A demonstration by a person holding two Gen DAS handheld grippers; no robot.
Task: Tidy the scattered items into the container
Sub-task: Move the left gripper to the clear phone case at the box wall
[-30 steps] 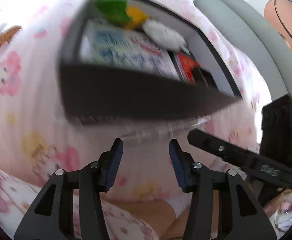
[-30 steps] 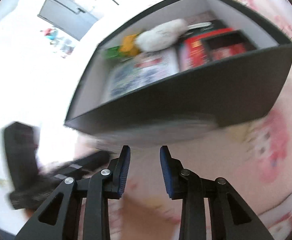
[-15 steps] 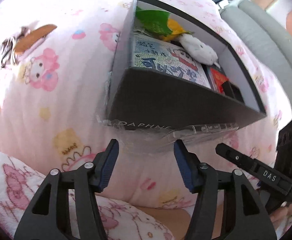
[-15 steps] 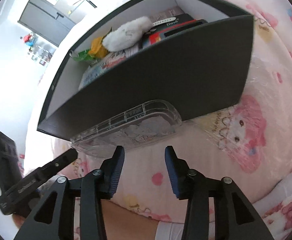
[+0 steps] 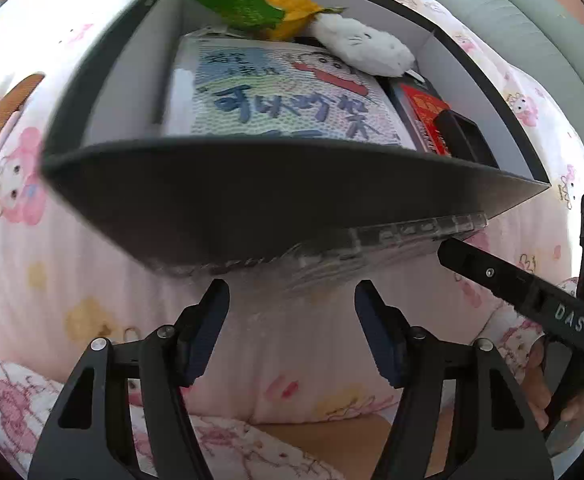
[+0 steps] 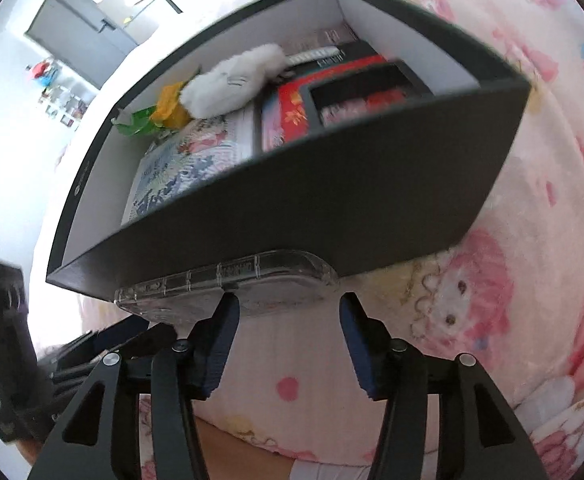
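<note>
Clear phone case flat, lengthwise along box front wall, both grippers parted, empty

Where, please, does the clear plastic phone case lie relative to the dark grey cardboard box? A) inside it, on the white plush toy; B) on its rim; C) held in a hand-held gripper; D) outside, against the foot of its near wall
D: the clear plastic phone case lies on the pink blanket against the near wall of the dark grey cardboard box, both hand-held grippers open and empty.

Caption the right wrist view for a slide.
Open right gripper nears a clear phone case lying against the filled black box.
</note>
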